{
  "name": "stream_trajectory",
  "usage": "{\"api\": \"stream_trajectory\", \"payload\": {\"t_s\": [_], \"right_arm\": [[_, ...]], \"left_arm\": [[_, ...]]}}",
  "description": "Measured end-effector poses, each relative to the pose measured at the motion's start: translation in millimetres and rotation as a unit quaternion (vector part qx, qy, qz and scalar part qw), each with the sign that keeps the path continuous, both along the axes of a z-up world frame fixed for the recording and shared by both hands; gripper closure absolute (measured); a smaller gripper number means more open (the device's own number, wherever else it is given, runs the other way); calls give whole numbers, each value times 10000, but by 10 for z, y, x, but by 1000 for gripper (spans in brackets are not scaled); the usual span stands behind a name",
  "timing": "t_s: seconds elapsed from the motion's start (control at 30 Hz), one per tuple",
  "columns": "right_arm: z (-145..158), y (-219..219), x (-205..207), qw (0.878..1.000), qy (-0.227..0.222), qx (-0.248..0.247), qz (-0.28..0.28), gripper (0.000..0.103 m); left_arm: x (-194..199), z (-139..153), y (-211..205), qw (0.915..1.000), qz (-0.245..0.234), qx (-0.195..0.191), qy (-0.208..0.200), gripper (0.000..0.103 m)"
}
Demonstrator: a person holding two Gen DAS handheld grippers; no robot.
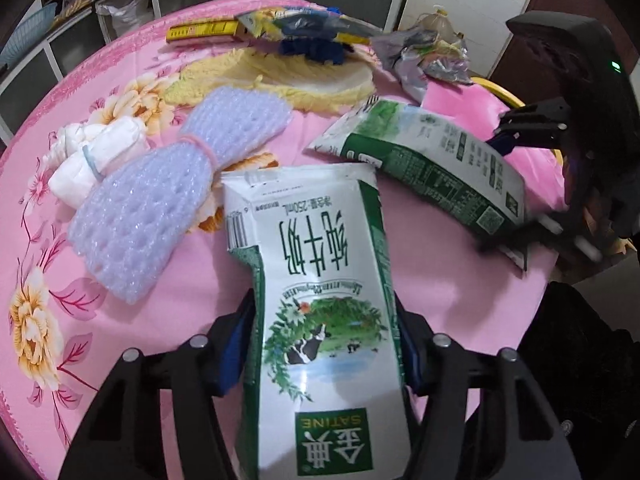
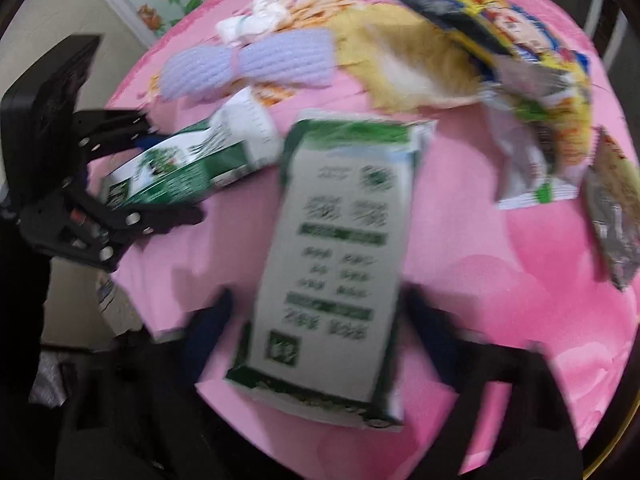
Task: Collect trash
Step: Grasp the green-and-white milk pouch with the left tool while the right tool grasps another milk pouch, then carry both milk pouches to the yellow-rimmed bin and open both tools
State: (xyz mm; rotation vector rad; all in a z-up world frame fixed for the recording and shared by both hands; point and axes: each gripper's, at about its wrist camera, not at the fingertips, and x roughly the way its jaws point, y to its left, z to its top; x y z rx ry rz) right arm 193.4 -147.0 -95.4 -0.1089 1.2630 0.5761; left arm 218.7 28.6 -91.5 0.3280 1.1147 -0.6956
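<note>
In my left wrist view, the left tongs (image 1: pixel 326 344) were clamped on a milk carton (image 1: pixel 320 300), its base cut off, above the pink desk (image 1: pixel 420 280). In my blurred right wrist view, the right tongs (image 2: pixel 320 320) gripped a second carton (image 2: pixel 340 260); its print was unreadable.

Two flattened green-white milk cartons (image 1: pixel 320 320) (image 2: pixel 336 264), both lifted.

The milk carton (image 1: pixel 320 320) reads, upside down, "SATINE", "金典", "纯牛奶" and "250mL"; print on the other carton (image 1: pixel 432 160) is too blurred to read.
</note>
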Motion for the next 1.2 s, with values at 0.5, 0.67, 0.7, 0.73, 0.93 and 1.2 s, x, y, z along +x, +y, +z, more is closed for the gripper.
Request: {"api": "stream_trajectory", "payload": {"t_s": [0.5, 0.67, 0.7, 0.73, 0.93, 1.2], "right_arm": [[880, -299, -429, 9924, -982, 747, -34, 39], [873, -510, -522, 9911, -1013, 796, -328, 39], [840, -558, -533, 9911, -966, 820, -403, 39], [812, -611, -562, 9909, -940, 839, -476, 39], [726, -1159, -772, 9847, -958, 929, -1118, 39], [886, -2248, -1148, 9597, -1350, 872, -2305, 39]], "left_arm": [[-282, 845, 286, 9950, 252, -614, -746, 49], [-348, 977, 279, 9934, 324, -670, -871, 49], [-426, 975, 281, 9934, 330, -655, -880, 49], [-441, 971, 254, 9935, 329, -631, -885, 49], [-435, 962, -102, 9936, 150, -809, -780, 49], [-278, 1059, -1086, 9888, -521, -1117, -839, 49]]}}
